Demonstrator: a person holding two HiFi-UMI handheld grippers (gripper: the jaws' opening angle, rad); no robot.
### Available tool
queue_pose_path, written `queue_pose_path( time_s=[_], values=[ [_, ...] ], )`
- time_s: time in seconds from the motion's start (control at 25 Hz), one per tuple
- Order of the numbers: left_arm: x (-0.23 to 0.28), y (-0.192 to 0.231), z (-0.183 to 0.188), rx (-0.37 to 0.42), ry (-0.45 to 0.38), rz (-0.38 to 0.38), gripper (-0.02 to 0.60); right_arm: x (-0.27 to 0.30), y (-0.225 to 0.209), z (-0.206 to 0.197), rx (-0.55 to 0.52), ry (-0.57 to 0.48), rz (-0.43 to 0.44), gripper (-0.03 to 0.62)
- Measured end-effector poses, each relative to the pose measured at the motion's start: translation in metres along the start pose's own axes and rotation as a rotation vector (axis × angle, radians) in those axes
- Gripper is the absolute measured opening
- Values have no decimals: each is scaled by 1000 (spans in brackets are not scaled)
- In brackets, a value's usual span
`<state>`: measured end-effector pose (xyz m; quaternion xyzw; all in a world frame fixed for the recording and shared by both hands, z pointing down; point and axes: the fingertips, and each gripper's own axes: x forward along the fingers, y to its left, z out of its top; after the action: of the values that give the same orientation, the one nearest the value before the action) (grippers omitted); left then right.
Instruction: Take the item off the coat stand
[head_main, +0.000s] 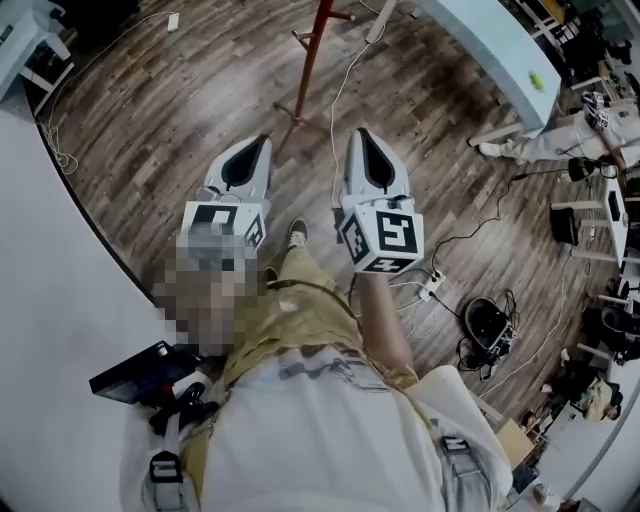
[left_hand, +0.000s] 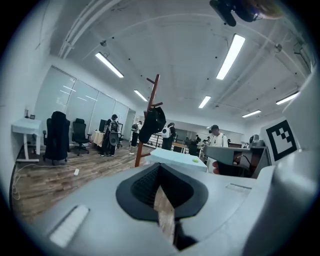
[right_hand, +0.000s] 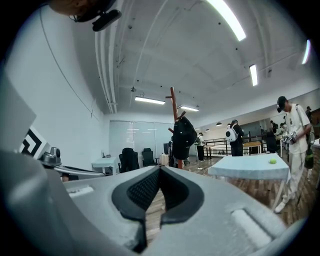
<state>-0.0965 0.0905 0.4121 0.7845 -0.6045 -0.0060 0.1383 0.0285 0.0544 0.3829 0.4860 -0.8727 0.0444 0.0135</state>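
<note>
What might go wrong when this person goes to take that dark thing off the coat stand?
A white cable trails across the floor by the coat stand; feet might catch it. The left gripper and right gripper are both shut, so they would only nudge the dark item unless opened first. The stand looks slender; a sideways tug may tip it.
</note>
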Motion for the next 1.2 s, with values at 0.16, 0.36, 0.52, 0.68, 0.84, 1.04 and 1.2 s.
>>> queue_pose_path(
  time_s=[0.16,0.36,0.52,0.68,0.84,1.04,1.2],
  values=[
    [44,1,28,24,-23,5,2,40,-22,19,-9,-15,25,-3],
    [91,-5,41,43,-15,10,2,70,-54,28,9,-26,52,-3],
    [117,-9,46,58,-10,29,3,86,-72,28,32,-24,71,-3],
    [139,-10,53,67,-7,42,2,100,-77,33,39,-30,98,-3],
    [157,-11,54,78,-7,36,2,114,-82,30,45,-26,116,-3],
    [168,-3,56,67,-9,29,2,127,-77,30,46,-21,136,-3],
    [185,11,65,56,-21,5,3,148,-76,37,29,-28,115,-3]
  ],
)
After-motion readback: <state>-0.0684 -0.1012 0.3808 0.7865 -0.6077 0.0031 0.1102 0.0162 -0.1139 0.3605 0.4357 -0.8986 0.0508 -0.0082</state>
